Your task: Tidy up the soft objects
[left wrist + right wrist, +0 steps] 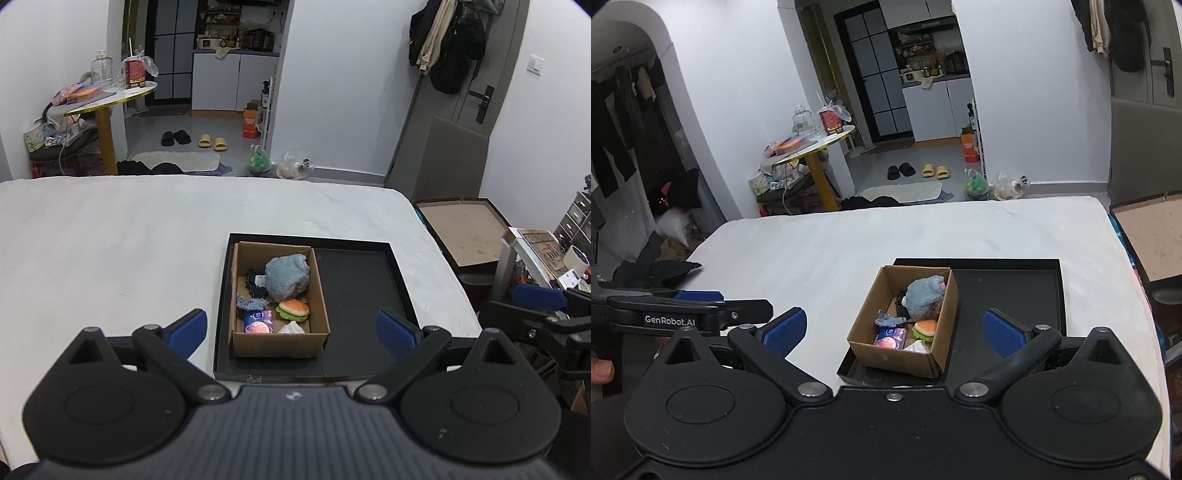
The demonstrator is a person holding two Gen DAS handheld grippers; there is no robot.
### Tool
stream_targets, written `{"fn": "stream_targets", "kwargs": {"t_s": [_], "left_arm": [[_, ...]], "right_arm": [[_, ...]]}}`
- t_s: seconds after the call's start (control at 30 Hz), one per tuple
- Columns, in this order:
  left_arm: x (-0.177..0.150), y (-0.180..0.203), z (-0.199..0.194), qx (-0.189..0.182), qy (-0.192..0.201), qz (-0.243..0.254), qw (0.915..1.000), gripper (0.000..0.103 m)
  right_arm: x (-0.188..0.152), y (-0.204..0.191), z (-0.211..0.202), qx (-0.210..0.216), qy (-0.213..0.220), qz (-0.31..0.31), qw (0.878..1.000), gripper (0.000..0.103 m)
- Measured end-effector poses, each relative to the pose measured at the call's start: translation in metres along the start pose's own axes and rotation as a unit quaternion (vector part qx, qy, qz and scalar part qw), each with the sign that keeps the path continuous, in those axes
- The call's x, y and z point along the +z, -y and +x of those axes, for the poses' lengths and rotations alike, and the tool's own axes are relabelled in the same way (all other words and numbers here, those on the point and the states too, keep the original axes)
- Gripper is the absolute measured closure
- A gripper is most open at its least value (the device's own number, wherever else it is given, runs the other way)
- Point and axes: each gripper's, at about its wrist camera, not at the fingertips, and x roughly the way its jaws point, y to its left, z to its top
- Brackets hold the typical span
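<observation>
Here, the left gripper (291,330) hangs spread wide, holding nothing; ahead, a brown cardboard box (279,341) fills the left half of a shallow black tray (354,291) on the white bedcover (110,236) — inside lie a fluffy blue-grey plush (288,277), a squishy burger toy (293,309) and smaller pieces; the right gripper (893,334) likewise gapes empty.
</observation>
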Motion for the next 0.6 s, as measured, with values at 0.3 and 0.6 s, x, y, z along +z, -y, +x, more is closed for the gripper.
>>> {"fn": "stream_targets", "kwargs": {"t_s": [0.3,0.6], "left_arm": [[-0.006,0.006,-0.010,0.001,0.008,0.019,0.9998,0.006],[-0.007,0.010,-0.013,0.003,0.008,0.023,0.9997,0.005]], "right_arm": [[-0.003,-0.006,-0.007,-0.005,-0.003,-0.002,1.000,0.000],[-0.007,-0.001,-0.012,-0.016,0.001,0.012,1.000,0.000]]}}
